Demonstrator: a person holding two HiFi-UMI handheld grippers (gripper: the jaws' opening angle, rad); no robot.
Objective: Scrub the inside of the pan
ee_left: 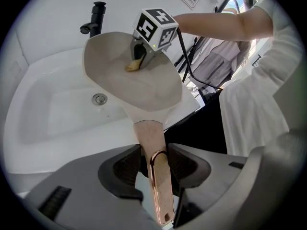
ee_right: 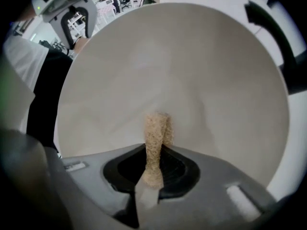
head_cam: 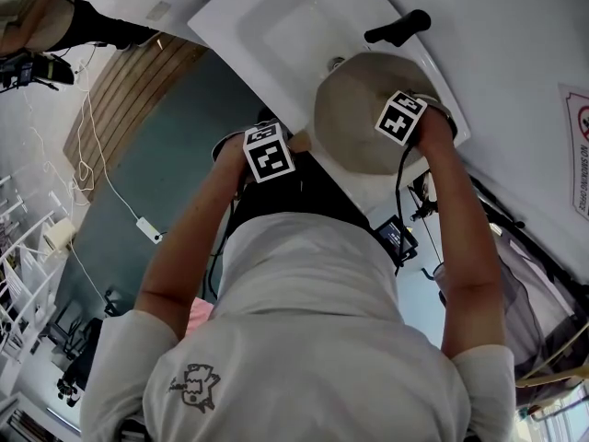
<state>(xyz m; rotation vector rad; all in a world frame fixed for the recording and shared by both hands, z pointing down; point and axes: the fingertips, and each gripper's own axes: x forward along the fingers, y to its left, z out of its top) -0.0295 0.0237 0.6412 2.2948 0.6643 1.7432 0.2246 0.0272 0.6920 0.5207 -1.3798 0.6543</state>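
A beige pan [head_cam: 363, 109] [ee_left: 129, 75] [ee_right: 192, 75] is held tilted over the white sink [head_cam: 276, 35] [ee_left: 53, 109]. My left gripper [ee_left: 154, 166] [head_cam: 269, 151] is shut on the pan's wooden handle [ee_left: 152, 143], which carries a copper hanging loop. My right gripper [ee_right: 154, 169] [ee_left: 139, 56] [head_cam: 401, 116] is inside the pan, shut on a tan scrubbing sponge [ee_right: 156, 138] [ee_left: 134, 64]. The sponge's tip presses on the pan's inner surface.
A black faucet [head_cam: 398, 28] [ee_left: 95, 17] [ee_right: 271, 28] stands at the sink's back edge. The drain [ee_left: 99, 98] lies under the pan's rim. A black cable [ee_left: 189, 66] hangs from the right gripper. White wall behind; a sign [head_cam: 577, 145] at right.
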